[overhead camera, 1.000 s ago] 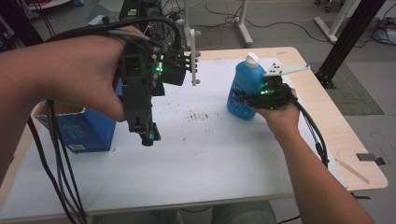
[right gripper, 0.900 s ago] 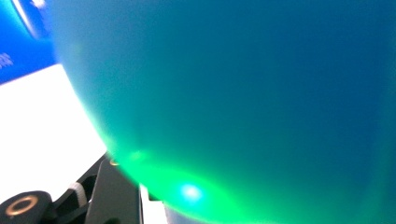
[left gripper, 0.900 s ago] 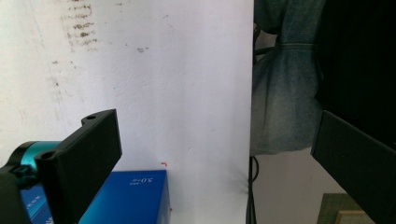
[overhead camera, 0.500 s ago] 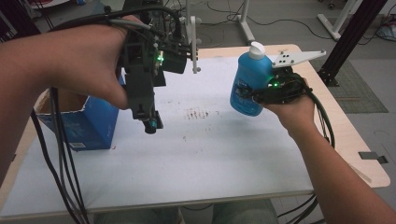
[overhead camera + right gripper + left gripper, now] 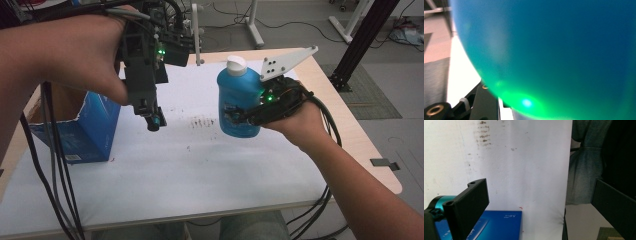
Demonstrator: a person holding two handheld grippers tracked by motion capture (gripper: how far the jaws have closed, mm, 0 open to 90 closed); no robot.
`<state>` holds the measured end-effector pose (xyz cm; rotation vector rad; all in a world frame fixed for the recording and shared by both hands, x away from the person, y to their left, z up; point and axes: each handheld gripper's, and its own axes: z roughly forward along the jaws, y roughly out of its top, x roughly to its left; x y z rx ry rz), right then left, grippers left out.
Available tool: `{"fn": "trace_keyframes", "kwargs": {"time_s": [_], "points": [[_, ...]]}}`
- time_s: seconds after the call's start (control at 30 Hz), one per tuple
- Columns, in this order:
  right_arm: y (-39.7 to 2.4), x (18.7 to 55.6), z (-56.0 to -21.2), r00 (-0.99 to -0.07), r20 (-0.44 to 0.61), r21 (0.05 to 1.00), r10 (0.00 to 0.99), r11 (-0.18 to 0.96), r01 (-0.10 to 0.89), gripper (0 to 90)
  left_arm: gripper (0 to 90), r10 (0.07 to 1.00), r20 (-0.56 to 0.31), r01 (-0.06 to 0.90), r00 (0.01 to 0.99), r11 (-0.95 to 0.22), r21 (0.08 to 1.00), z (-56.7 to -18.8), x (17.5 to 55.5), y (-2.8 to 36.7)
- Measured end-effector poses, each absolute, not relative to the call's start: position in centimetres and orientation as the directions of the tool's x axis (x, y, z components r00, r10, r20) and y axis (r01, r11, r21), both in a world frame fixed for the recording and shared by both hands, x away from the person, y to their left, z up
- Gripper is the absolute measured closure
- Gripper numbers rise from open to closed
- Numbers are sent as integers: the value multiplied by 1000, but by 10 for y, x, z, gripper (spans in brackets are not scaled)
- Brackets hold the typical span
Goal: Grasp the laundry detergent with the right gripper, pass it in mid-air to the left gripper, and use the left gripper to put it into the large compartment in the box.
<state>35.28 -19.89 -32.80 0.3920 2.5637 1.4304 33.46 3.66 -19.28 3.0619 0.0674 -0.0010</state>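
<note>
In the high view, the blue bottle [image 5: 239, 102] with its white cap is held upright above the white worktop [image 5: 200, 170], clamped in the right claw [image 5: 237, 117], while the left claw [image 5: 152, 120] is raised over the open blue box [image 5: 85, 132]. In the left gripper view, the left claw [image 5: 536, 202] is seen spread wide with nothing between its jaws, above the worktop [image 5: 524, 165] and the box [image 5: 499, 223]. In the right gripper view, the bottle [image 5: 554, 50] is pressed close against the right claw.
</note>
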Motion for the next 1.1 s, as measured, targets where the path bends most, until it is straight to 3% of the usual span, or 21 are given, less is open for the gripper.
{"fn": "trace_keyframes", "kwargs": {"time_s": [0.5, 1.1], "points": [[-140, 336, -328, -995, 5, 864, 100, 501, 55, 457, 17, 52, 5, 52, 999, -995, 88, -193, 334, 33], [-98, 332, -330, -999, 35, 884, 1, 467, 32, 457, 17, 27, -10, 27, 1000, -998, 53, -200, 327, 18]]}}
